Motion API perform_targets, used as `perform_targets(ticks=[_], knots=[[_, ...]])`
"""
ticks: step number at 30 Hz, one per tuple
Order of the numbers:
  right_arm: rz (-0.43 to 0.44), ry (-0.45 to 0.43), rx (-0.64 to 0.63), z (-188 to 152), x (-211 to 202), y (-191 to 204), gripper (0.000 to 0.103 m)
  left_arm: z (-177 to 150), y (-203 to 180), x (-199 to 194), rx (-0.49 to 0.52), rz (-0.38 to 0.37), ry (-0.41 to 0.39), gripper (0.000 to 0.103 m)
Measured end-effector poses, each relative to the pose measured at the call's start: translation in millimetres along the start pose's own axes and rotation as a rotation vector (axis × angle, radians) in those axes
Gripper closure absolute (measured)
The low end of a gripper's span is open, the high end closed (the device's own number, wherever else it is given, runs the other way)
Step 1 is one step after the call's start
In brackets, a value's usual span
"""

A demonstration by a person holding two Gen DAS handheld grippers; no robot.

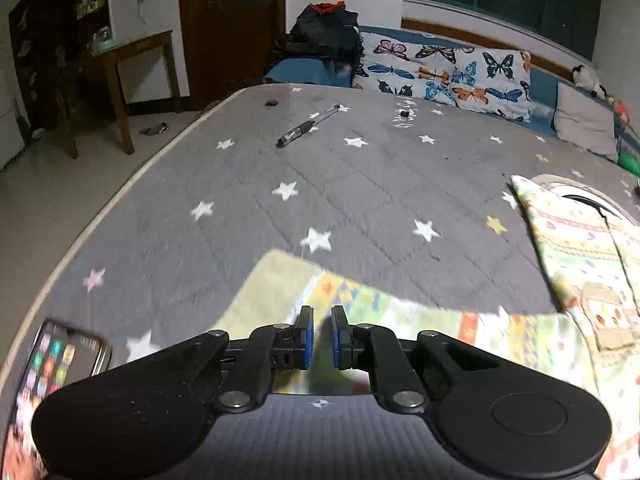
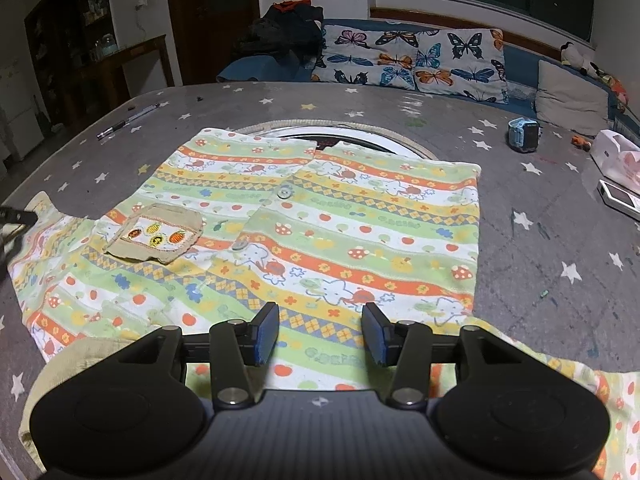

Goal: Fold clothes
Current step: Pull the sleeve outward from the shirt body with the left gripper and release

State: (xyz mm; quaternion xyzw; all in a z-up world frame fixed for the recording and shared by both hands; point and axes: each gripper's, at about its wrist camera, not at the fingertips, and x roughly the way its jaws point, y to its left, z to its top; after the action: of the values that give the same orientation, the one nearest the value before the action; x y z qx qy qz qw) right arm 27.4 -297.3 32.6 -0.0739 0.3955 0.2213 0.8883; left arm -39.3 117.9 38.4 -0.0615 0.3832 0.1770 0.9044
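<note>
Pinching the striped cotton shirt's (image 2: 320,232) sleeve, the left gripper (image 1: 320,334) jaws stand narrow; the right gripper (image 2: 320,332) jaws gape wide above it.

Beside the striped shirt (image 2: 320,240), a white device (image 2: 622,198) is cut off by the right wrist view's right edge. In the left wrist view, the shirt's sleeve (image 1: 360,304) is motion-blurred where it passes under the left gripper (image 1: 320,338), so whether the pads pinch cloth is unclear. A phone (image 1: 60,364), left of that sleeve, is cropped and blurred.

Both wrist views look low across the bed (image 1: 360,184), sharing the shirt (image 2: 320,220).
</note>
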Motion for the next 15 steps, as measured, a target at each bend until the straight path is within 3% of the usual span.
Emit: perform_targets(ticks=[7,13,15], knots=[[-0.012,-0.003,0.004,0,4,-2,0.054,14,-13,21,0.091,0.069,-0.032,0.092],[-0.011,-0.008,-0.003,-1,-1,-1,0.054,15,-10,19,0.059,0.055,-0.011,0.091],[-0.008,-0.012,-0.005,-2,-5,0,0.054,14,-12,16,0.061,0.050,-0.005,0.085]])
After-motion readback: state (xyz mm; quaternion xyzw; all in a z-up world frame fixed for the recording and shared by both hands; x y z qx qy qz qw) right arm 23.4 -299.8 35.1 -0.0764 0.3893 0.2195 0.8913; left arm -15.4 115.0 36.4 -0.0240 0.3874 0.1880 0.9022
